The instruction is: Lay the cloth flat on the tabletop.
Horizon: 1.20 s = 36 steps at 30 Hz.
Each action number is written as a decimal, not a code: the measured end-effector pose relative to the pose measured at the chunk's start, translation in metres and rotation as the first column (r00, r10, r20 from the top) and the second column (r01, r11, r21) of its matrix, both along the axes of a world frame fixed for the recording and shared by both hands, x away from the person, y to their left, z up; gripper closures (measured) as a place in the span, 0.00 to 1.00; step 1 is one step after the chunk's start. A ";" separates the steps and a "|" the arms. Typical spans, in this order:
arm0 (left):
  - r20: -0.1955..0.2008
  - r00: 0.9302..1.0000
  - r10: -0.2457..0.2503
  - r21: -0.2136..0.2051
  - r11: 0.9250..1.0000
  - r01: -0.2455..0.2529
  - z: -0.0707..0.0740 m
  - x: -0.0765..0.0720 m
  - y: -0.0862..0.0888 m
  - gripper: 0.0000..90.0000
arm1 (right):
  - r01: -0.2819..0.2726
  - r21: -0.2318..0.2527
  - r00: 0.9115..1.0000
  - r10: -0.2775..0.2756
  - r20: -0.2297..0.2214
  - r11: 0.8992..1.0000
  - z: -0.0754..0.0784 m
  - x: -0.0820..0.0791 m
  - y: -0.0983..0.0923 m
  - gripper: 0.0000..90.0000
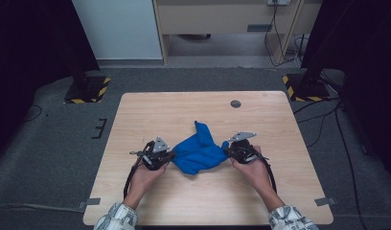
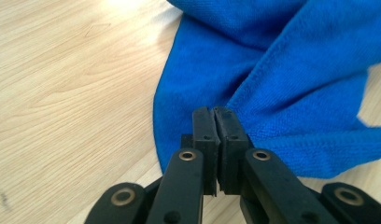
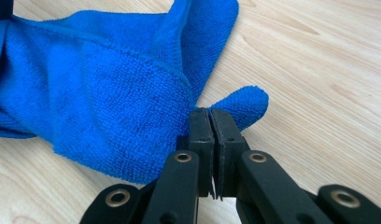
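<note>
Blue microfibre cloth (image 1: 199, 151) — light, limp, likely non-slip — pinched at opposite edges by left gripper (image 1: 170, 155) and right gripper (image 1: 227, 149), both clamped shut on it.

Blue cloth (image 1: 199, 152) lies bunched on the wooden table (image 1: 150, 110), left tongs (image 1: 170, 156) and right tongs (image 1: 227, 149) at its opposite ends

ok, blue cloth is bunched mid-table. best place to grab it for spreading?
Probably the hemmed edges at the two ends of the blue cloth, coming in low and level from either side. The middle is folded thick; the edges lie thin on the table. That is where the left gripper and right gripper sit, each shut at a cloth edge.
</note>
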<state>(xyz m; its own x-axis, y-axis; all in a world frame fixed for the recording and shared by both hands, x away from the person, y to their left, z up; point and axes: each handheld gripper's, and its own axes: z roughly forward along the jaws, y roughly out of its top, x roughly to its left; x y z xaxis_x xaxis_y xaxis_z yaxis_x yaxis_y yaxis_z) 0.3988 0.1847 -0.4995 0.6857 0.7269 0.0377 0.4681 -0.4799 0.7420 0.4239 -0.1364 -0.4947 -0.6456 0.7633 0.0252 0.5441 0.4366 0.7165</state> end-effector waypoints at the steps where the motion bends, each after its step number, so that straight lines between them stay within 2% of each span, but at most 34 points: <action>1: -0.002 1.000 0.004 -0.003 1.000 -0.004 -0.001 0.001 0.001 0.98 | -0.004 -0.001 1.000 0.004 -0.001 1.000 -0.001 0.001 0.002 0.97; 4: -0.011 1.000 0.008 -0.011 1.000 -0.008 -0.003 0.002 0.004 0.98 | -0.004 -0.006 1.000 0.004 -0.009 1.000 -0.003 0.002 0.005 0.94; 6: -0.012 1.000 0.011 -0.011 1.000 -0.011 -0.004 0.001 0.005 0.97 | 0.009 -0.008 1.000 -0.009 -0.009 1.000 -0.003 0.003 0.004 0.88; 9: -0.005 1.000 0.015 -0.020 1.000 -0.015 -0.003 0.001 0.005 0.97 | 0.030 0.022 1.000 -0.030 0.000 0.999 0.003 0.003 -0.002 0.82; 15: -0.005 1.000 0.006 -0.019 1.000 -0.006 -0.002 -0.002 0.004 0.97 | 0.065 0.033 0.998 -0.066 0.013 0.997 0.013 0.005 -0.014 0.79; 20: -0.002 1.000 0.002 -0.018 1.000 -0.002 -0.003 -0.003 0.003 0.97 | 0.120 0.008 0.993 -0.119 -0.005 0.993 0.006 0.013 -0.022 0.76; 23: -0.003 1.000 0.008 -0.022 1.000 -0.008 -0.003 -0.002 0.004 0.97 | 0.128 0.011 0.992 -0.128 -0.011 0.992 0.002 0.016 -0.023 0.76; 28: 0.016 0.999 0.034 -0.030 0.999 -0.033 -0.001 -0.001 0.010 0.97 | 0.144 0.027 0.989 -0.144 -0.017 0.989 -0.004 0.023 -0.017 0.72; 30: 0.023 0.999 0.045 -0.041 0.998 -0.044 0.001 -0.001 0.012 0.97 | 0.147 0.034 0.989 -0.146 -0.013 0.989 -0.006 0.025 -0.013 0.70; 31: 0.039 0.997 0.072 -0.062 0.996 -0.070 0.005 0.000 0.019 0.97 | 0.147 0.043 0.989 -0.147 -0.012 0.988 -0.006 0.025 -0.011 0.69; 34: 0.032 0.996 0.088 -0.057 0.995 -0.086 0.004 0.000 0.025 0.97 | 0.141 0.053 0.990 -0.141 -0.008 0.989 -0.006 0.023 -0.006 0.69; 36: 0.000 0.996 0.095 -0.038 0.995 -0.095 -0.003 0.003 0.029 0.97 | 0.118 0.057 0.993 -0.117 -0.013 0.991 -0.008 0.020 0.002 0.67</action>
